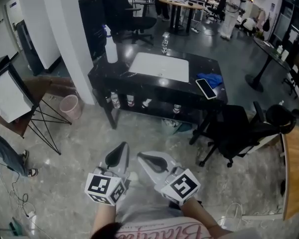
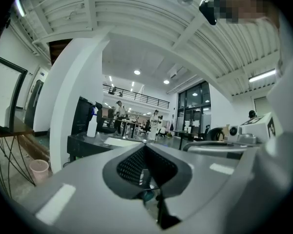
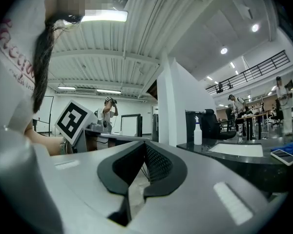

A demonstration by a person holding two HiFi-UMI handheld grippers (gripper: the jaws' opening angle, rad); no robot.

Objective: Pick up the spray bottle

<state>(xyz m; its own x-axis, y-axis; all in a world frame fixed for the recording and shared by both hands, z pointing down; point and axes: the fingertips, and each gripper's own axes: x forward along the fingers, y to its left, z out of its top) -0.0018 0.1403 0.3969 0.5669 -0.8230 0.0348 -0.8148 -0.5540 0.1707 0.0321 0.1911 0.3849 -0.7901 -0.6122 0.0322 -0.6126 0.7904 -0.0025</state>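
The spray bottle is white with a blue nozzle and stands upright on the left end of a black table. The left gripper view shows the spray bottle far ahead to the left, and the right gripper view shows the spray bottle to the right of a white pillar. My left gripper and right gripper sit side by side low in the head view, well short of the table. Both are shut with nothing between the jaws, as seen on the left gripper and the right gripper.
On the table lie a white board, a phone, a blue cloth and a water bottle. A black office chair stands at the right, a pink bin and an easel at the left, beside a white pillar.
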